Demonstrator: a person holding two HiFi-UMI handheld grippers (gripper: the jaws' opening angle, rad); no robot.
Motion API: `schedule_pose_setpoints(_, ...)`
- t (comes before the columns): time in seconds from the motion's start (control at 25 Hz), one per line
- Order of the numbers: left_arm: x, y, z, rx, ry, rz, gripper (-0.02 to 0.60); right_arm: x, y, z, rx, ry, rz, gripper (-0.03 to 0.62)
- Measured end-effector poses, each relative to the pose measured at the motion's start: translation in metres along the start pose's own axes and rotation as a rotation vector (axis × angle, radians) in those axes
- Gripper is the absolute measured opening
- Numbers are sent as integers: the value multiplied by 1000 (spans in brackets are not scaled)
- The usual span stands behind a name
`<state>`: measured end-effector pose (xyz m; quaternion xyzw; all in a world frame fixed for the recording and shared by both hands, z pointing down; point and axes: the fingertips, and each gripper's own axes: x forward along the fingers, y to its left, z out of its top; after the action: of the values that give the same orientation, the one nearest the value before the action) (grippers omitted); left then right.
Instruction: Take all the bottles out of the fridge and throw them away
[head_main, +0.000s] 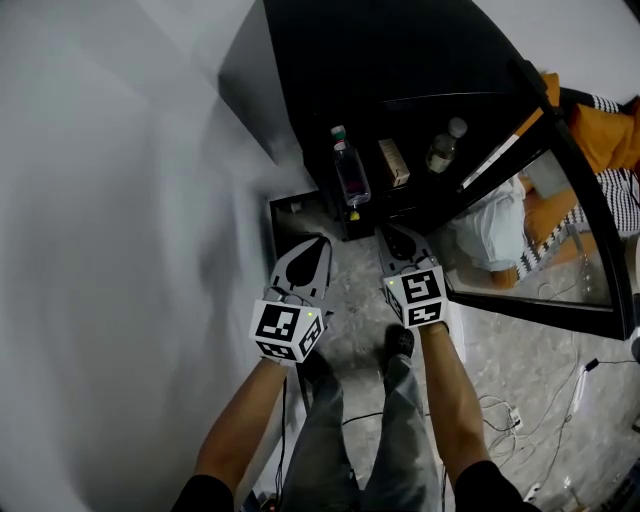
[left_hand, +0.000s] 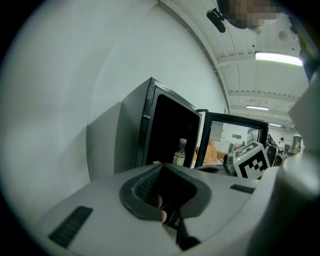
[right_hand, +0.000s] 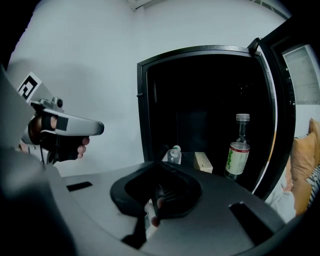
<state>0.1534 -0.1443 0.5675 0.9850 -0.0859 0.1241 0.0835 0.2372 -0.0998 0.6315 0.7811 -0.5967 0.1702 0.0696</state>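
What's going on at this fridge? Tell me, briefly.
A person stands before the open fridge, holding the left gripper and the right gripper, both with fingers shut and empty. A plastic bottle and a glass bottle stand inside, a small box between them. Neither bottle is touched.

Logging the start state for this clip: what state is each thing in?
fridge: door open
plastic bottle: upright, capped, inside fridge
glass bottle: upright, capped, inside fridge
box: inside fridge, between the bottles
left gripper: shut, empty
right gripper: shut, empty
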Motion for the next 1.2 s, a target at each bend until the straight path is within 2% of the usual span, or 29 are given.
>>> schedule_pose_setpoints(0.36, 3, 16, -14, 10, -7, 7, 2, 32, 1, -11, -5, -29, -31, 2)
schedule_pose_setpoints(0.44, 3, 21, -18, 7, -8, 13, 2, 48, 2, -17, -5, -16, -31, 148)
schedule_pose_setpoints(0.56, 3, 29, -27, 0, -5, 21, 2, 71, -4, -28, -12, 8, -72, 256)
schedule_pose_setpoints(0.64, 2, 33, -34, -4, 1, 25, 2, 84, -11, -34, -13, 20, -107, 287)
schedule_pose_setpoints(0.92, -2, 45, -49, -36, 10, 43, 2, 117, -24, -46, -19, 71, -149, 307)
schedule_pose_setpoints(1.2, 2, 48, -52, -42, 7, 44, 2, 119, -44, -50, -7, 79, -180, 305)
